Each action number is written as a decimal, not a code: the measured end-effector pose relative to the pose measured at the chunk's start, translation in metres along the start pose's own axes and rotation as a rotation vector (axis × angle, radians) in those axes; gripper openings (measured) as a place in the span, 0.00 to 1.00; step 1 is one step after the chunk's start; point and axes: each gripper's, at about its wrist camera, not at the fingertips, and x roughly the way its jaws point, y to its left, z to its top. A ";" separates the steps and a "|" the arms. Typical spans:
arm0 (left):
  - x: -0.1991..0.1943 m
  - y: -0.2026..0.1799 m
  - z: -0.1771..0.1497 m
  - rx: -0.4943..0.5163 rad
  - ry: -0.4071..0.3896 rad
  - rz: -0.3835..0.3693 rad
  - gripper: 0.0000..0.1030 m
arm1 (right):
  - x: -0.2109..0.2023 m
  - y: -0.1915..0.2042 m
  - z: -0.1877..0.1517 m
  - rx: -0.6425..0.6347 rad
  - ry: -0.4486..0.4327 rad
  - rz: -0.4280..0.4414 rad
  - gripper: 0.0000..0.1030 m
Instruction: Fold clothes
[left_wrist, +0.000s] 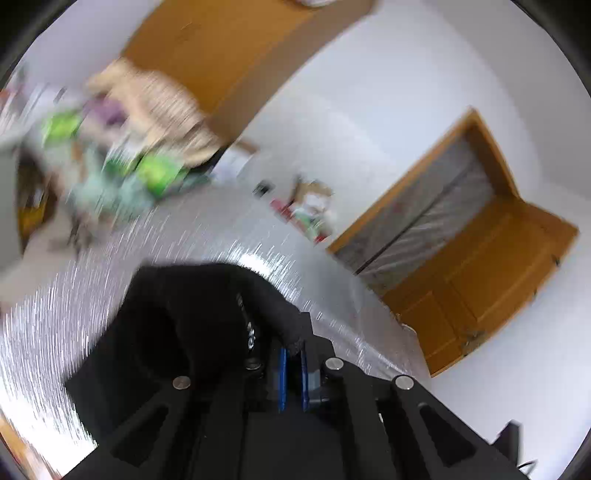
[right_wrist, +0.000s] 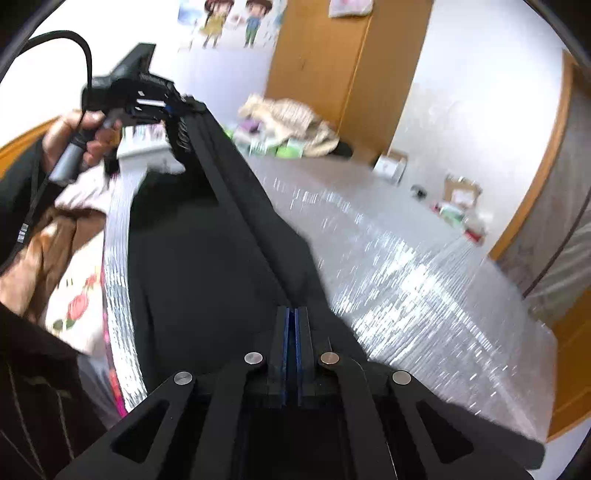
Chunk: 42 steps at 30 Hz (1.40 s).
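Two tongs each pinch the black garment (right_wrist: 207, 266): nearest, the right tongs (right_wrist: 294, 325) are closed on one end of a taut edge, and farther off the left tongs (left_wrist: 293, 363), held in a hand (right_wrist: 79, 136), are clamped on the other end. That edge, the garment's long axis here, runs from near right to far left above the shiny plastic-covered bed (right_wrist: 406, 280), the rest draping down. I judge the folding midway, with no finished fold visible; a loose clothes heap (right_wrist: 291, 122) lies beyond.

Black garment (right_wrist: 207, 258): plain dark fabric, lifted and stretched taut along one straight edge, its lower part draped over the shiny plastic-covered surface (right_wrist: 424, 295).
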 end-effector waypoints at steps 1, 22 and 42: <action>-0.002 -0.007 0.010 0.039 -0.017 -0.017 0.05 | -0.008 0.003 0.004 -0.007 -0.019 0.008 0.03; -0.027 0.092 -0.079 -0.059 0.077 0.115 0.06 | 0.041 0.065 -0.046 -0.008 0.201 0.280 0.03; -0.032 0.100 -0.067 -0.102 0.091 0.108 0.06 | 0.085 0.029 -0.045 -0.187 0.201 0.044 0.37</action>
